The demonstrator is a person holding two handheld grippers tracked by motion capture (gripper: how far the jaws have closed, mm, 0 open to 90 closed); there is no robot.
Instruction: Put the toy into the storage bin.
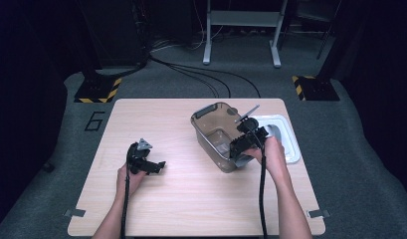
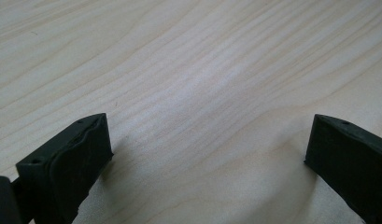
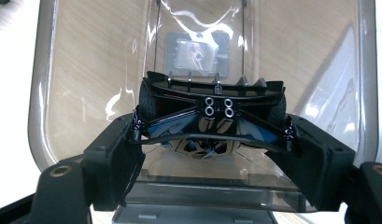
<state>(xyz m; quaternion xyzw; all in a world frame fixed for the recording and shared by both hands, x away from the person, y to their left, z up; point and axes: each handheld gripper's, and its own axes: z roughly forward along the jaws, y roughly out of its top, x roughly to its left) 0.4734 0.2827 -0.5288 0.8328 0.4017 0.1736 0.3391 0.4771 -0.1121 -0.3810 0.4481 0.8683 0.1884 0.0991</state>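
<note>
right gripper point(image 3: 212, 140) grips black toy car point(image 3: 212, 109) by both sides, over the clear tub point(image 1: 211, 130). left gripper point(image 2: 207, 154) has jaws wide apart w/ nothing between, low over wood table point(image 2: 202, 70). floor has "6" point(image 1: 95, 121).

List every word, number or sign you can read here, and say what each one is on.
"6": dark numeral on the grey floor, left of the table.
The toy car in the right gripper and the clear box show no readable text.
</note>
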